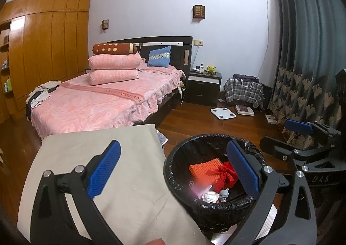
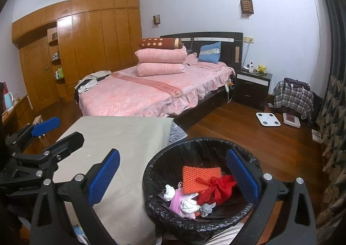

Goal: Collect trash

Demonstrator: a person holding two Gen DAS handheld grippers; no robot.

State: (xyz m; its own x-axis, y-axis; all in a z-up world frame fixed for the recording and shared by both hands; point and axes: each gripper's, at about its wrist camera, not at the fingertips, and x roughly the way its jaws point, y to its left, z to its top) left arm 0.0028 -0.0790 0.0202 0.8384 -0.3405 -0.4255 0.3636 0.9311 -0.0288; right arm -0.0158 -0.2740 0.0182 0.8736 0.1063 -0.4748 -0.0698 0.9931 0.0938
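Both claws stand apart and empty: the left claw [image 1: 173,169] and right claw [image 2: 173,175] hang above the bin [image 2: 151,180], likely just clear of dropping. The trash, an orange foam mesh [image 2: 200,176], red ribbon [image 2: 216,188] and crumpled tissues [image 2: 188,205], lies inside its black liner, beside the desk's [image 2: 121,136] right edge. The bin's base is cut off.

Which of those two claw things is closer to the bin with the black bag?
Hard to tell; perhaps the right gripper. Its open fingers hang above the bin, one over the rim. The left gripper hangs open beside it, one finger over the beige cloth.
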